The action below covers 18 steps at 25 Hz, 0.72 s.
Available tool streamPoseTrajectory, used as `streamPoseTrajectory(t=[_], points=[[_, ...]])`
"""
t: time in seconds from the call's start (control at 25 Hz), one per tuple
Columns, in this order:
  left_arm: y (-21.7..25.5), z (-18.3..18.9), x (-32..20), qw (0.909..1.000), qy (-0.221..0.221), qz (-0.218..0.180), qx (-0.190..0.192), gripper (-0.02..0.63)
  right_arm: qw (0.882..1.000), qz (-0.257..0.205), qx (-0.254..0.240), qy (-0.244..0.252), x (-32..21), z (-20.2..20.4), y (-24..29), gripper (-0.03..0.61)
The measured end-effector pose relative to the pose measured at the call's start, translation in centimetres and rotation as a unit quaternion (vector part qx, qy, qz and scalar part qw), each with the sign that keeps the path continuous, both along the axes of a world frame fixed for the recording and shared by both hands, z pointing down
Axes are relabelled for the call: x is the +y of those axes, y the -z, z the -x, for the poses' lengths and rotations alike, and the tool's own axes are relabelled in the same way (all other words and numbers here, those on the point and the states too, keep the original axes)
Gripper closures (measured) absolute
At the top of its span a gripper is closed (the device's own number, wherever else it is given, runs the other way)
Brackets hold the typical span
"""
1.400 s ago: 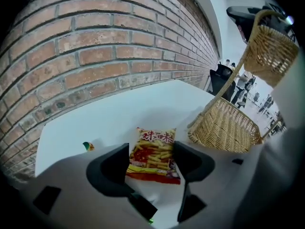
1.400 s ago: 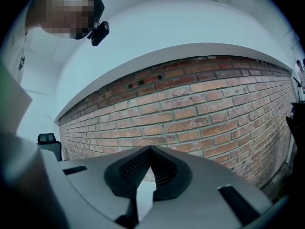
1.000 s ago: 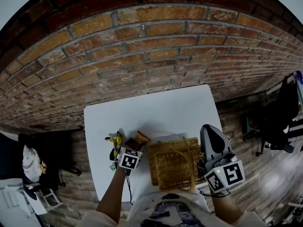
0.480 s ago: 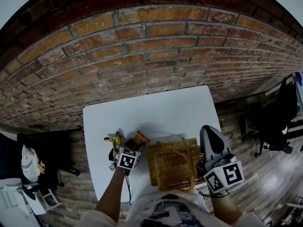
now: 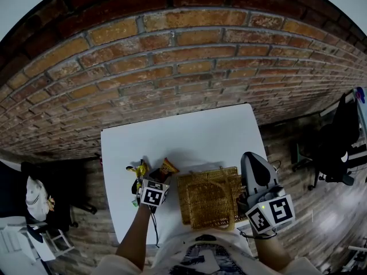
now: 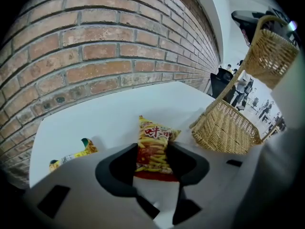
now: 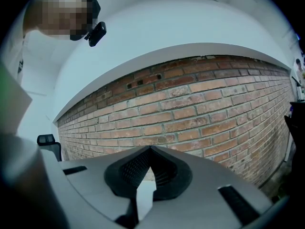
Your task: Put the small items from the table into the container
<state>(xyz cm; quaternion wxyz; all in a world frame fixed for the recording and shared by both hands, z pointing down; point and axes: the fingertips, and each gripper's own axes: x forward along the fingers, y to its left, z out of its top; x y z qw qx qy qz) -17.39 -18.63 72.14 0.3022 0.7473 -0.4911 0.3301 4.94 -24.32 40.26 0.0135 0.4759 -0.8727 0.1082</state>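
Now your left gripper (image 6: 153, 152) is closing its jaws around the snack packet (image 6: 153, 140) lying on the white table (image 6: 95, 116), near the wicker basket (image 6: 225, 130). Your right gripper (image 7: 149, 149) is pressed together, holding nothing.

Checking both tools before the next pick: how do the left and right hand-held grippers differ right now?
The left hand-held gripper tilts down at the table; the right hand-held gripper looks level at the brick wall. The left's jaws are closing around a fries snack bag; the right's are together, empty. Both are grey.
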Motion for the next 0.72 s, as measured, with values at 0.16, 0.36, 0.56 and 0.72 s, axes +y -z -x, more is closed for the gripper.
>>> streamPoseTrajectory(t=[0.16,0.36,0.56,0.72], points=[[0.9,0.4,0.2,0.9999,0.009,-0.006,0.003,0.377,1.000,-0.003,-0.002,-0.001,0.3,-0.2,0.3,0.560],[2.4,0.9,0.3,0.9993,0.030,-0.013,0.018,0.377,1.000,-0.010,-0.006,-0.001,1.0,-0.3,0.8,0.560],[5.6,1.4,0.4,0.9980,0.043,-0.042,0.020,0.377,1.000,-0.020,-0.010,-0.001,2.0,-0.6,1.7,0.560],[8.9,1.6,0.9,0.9962,0.046,-0.073,0.010,0.377,0.999,-0.033,-0.011,-0.001,3.0,-0.9,2.8,0.560]])
